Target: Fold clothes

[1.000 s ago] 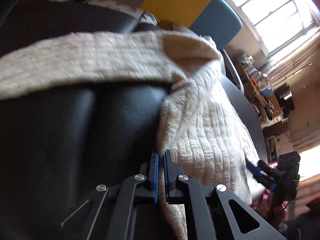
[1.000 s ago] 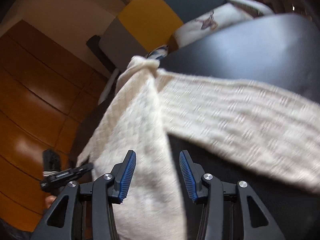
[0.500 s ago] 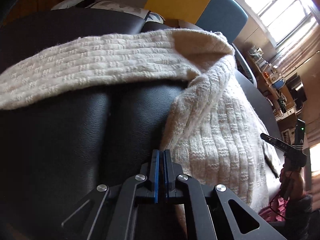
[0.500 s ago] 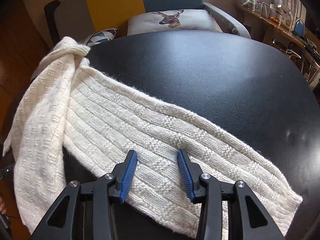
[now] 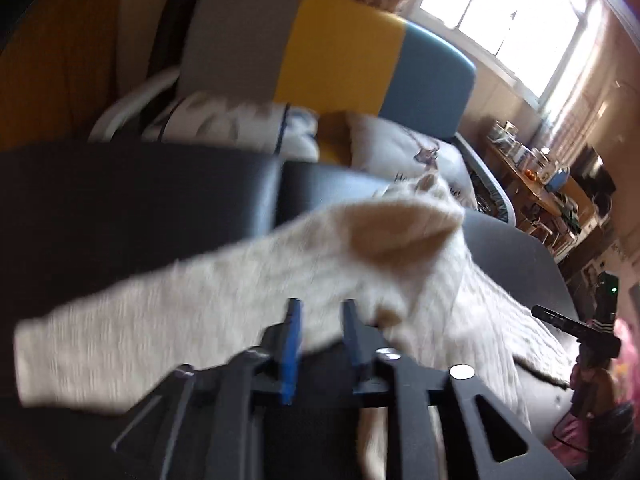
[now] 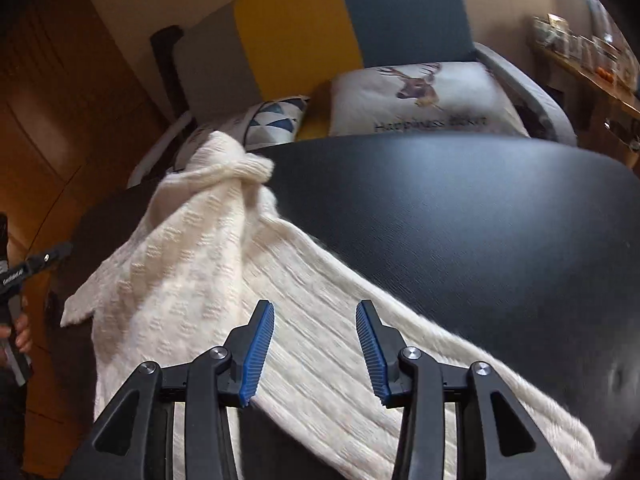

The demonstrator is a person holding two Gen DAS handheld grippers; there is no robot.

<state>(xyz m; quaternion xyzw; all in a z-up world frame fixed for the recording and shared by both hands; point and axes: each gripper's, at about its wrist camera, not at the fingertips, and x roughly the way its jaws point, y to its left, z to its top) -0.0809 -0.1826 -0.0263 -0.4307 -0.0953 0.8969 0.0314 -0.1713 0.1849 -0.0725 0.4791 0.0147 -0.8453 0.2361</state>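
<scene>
Cream ribbed knit (image 6: 208, 280) between blue-padded fingers (image 6: 258, 346) on a black surface (image 6: 480, 220); beyond them, a grey, yellow and teal chair (image 6: 304, 28) with a stag-print cushion (image 6: 416, 96)

left wrist: close, low | right wrist: close, above | shared: scarf (image 5: 248, 292)

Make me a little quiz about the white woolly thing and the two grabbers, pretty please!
1. True or false: the right gripper is squeezing the cream knitted garment.
2. What does the garment lie on? A) a wooden floor B) a black table C) a bed
3. Fill in: the cushion on the chair behind the table shows a ____.

Key
1. False: its jaws are apart above the knit. The left gripper is open too.
2. B
3. deer
</scene>
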